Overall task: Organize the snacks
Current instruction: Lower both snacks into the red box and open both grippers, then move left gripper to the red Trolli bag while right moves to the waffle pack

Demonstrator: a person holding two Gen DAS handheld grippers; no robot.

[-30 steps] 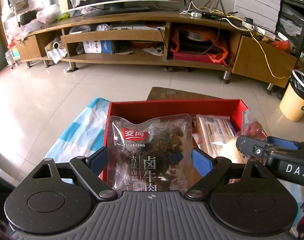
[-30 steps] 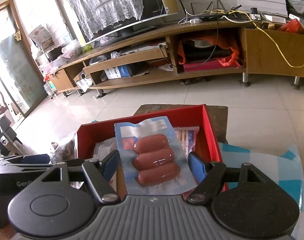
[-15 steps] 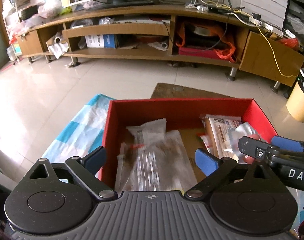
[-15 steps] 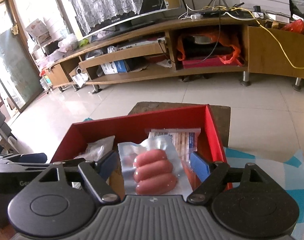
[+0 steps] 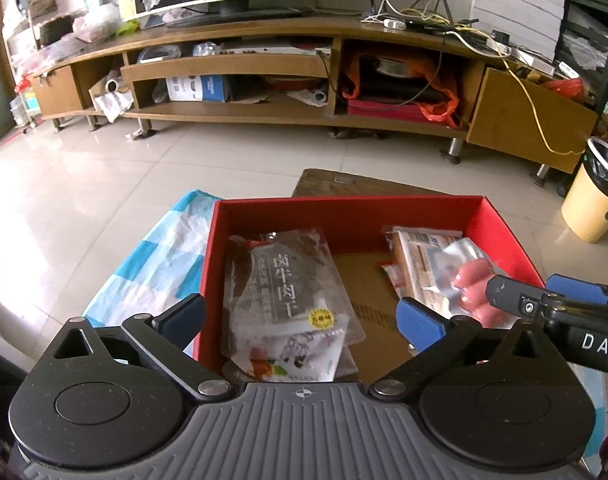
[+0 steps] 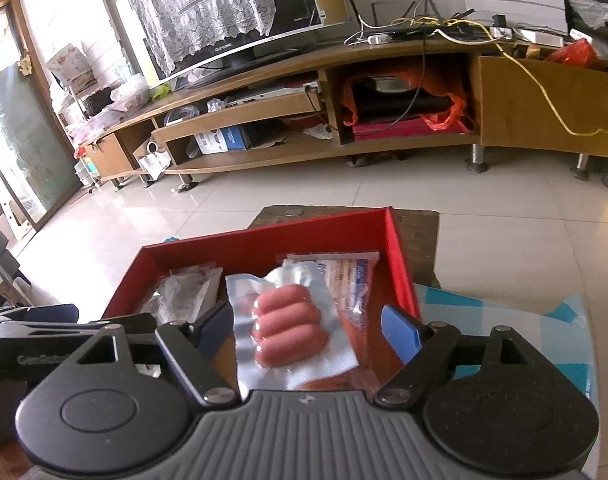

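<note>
Release step, both hands at the near edge of the box.

Left gripper [image 5: 300,312]: fingers spread wide and opening further, nothing pressed between them. Beef jerky pouch [image 5: 288,280] lies flat on the box floor just beyond the fingers, at the left side of the box, resting partly on another clear packet.

Right gripper [image 6: 304,328]: fingers parted, standing clear of the sausage pack [image 6: 288,328] on either side; no pad is seen touching it. The pack, three pink sausages in clear film, sits tilted between the fingers, leaning on the printed packet [image 6: 344,280] at the right side of the box. Whether it has fully settled cannot be told from this view.

Red box [image 5: 344,216]: open-topped, cardboard floor bare in the middle, snacks along both sides. It rests on a blue-and-white checked cloth [image 5: 160,256] over the worktop.

Beyond: tiled floor, long wooden TV stand [image 5: 264,64] with cluttered shelves, yellow bin [image 5: 592,208] at far right.

Judgement: both packs look delivered. The next move probably calls for drawing both grippers back and up, clear of the box walls, without dragging a film edge along, then reaching for any snack left outside the box; none shows in these views.
</note>
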